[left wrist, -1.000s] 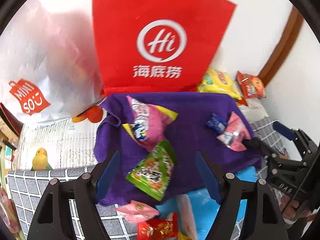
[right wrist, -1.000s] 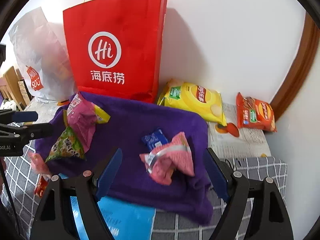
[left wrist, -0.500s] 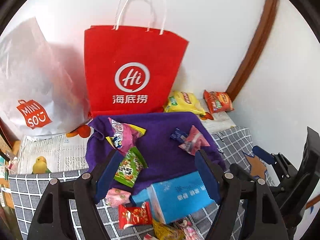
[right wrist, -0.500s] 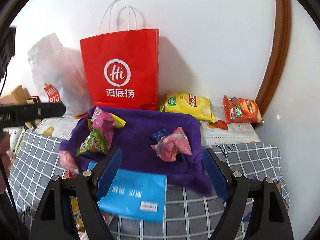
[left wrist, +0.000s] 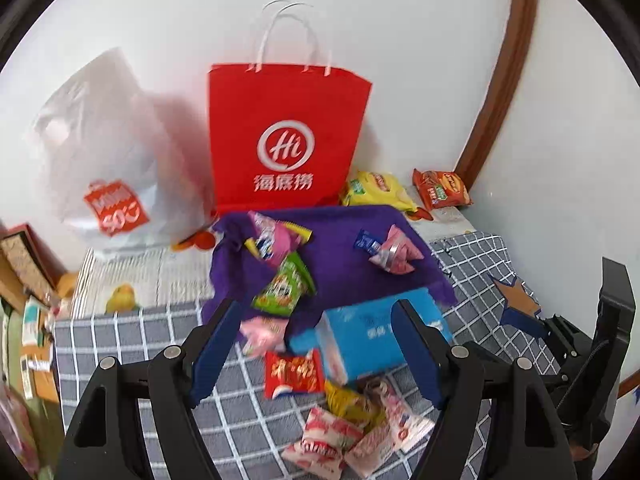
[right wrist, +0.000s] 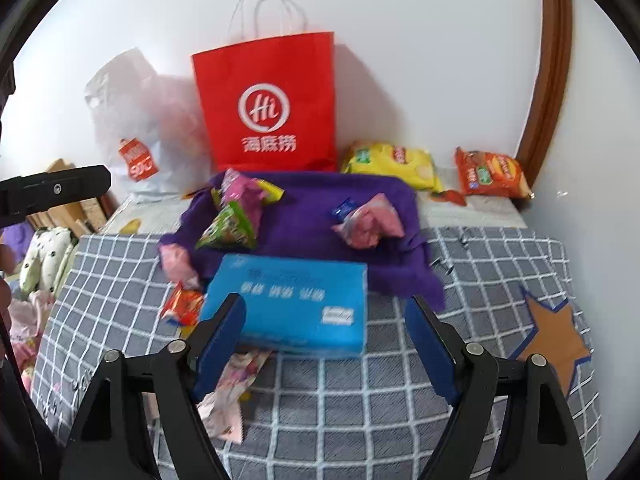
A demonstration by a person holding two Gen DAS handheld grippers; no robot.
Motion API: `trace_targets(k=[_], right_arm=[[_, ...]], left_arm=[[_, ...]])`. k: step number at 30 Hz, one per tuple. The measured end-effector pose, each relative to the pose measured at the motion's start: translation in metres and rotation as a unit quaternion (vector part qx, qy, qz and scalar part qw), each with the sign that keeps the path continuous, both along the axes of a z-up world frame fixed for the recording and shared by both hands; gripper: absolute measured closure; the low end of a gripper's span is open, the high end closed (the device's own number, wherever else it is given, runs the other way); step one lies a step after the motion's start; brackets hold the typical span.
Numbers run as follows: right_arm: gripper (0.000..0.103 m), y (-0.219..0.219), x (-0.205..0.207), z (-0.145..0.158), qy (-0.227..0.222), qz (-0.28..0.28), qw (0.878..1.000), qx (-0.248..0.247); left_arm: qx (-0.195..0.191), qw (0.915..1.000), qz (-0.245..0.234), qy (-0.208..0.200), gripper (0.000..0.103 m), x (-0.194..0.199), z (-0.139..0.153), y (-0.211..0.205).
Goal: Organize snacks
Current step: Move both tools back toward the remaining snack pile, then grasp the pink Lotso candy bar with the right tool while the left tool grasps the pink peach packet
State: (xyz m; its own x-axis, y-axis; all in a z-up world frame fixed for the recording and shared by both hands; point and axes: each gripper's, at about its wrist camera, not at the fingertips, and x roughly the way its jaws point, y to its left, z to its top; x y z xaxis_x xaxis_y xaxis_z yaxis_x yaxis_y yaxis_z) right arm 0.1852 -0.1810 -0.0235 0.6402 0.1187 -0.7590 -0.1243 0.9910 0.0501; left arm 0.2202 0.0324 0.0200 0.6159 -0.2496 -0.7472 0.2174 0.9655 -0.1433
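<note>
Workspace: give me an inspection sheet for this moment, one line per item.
Surface: grey checked cloth, with a purple towel spread at the back.
Job's things: green packet and pink packet on the towel; blue box at its front edge; red packet and more packets on the cloth; yellow chip bag and orange chip bag by the wall.
Clutter: red paper bag and white plastic bag upright against the wall.
Grippers: left gripper and right gripper, jaws open, empty, above the cloth.
Cables: nothing seen.
Surroundings: white wall, brown trim.
</note>
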Motion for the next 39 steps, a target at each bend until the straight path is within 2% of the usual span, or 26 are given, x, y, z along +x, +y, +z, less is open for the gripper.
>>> trace_targets(k=[4,8,11,15,16,20,23,28,30,36,38,39], right_arm=[[0.023,0.006,-0.016,-0.01,-0.001,0.001,1.0,0.0],[0.023,0.014,-0.027,-0.024,0.014,0.02,0.999,0.03],[0.039,0.026,-0.027,-0.033,0.026,0.035,0.999,0.032],[0.045,0.046,-0.017,-0.048,0.049,0.059,0.996,0.035],[0.049,0.049,-0.014,-0.052,0.055,0.062,0.996,0.034],[0.059,0.058,-0.003,-0.078,0.102,0.072,0.992,0.018],[0.082,0.055,-0.005,-0.094,0.122,0.078,0.989,0.01],[0.083,0.036,-0.01,-0.112,0.144,0.064,0.988,0.004],[0.08,0.028,-0.009,-0.113,0.144,0.058,0.988,0.014],[0.068,0.037,-0.002,-0.115,0.127,0.077,0.989,0.007],[0.069,0.043,0.003,-0.122,0.123,0.084,0.989,0.007],[0.072,0.043,0.004,-0.122,0.112,0.084,0.99,0.007]], left_arm=[[0.003,0.9998,0.017,0.01,0.027,-0.013,-0.015,0.015],[-0.005,0.9989,0.04,0.024,0.027,-0.021,-0.029,0.034],[-0.011,0.9976,0.057,0.039,0.027,-0.024,-0.04,0.048],[-0.017,0.9962,0.07,0.05,0.027,-0.026,-0.05,0.06],[-0.018,0.9958,0.072,0.054,0.027,-0.026,-0.053,0.062],[-0.019,0.9944,0.076,0.07,0.027,-0.025,-0.063,0.066],[-0.024,0.9939,0.075,0.077,0.027,-0.023,-0.069,0.065],[-0.023,0.9937,0.067,0.087,0.027,-0.021,-0.078,0.059],[-0.021,0.9937,0.064,0.09,0.027,-0.021,-0.081,0.057],[-0.015,0.9928,0.064,0.1,0.027,-0.018,-0.093,0.055],[-0.012,0.992,0.067,0.107,0.027,-0.017,-0.1,0.055],[-0.011,0.9916,0.067,0.11,0.027,-0.016,-0.104,0.054]])
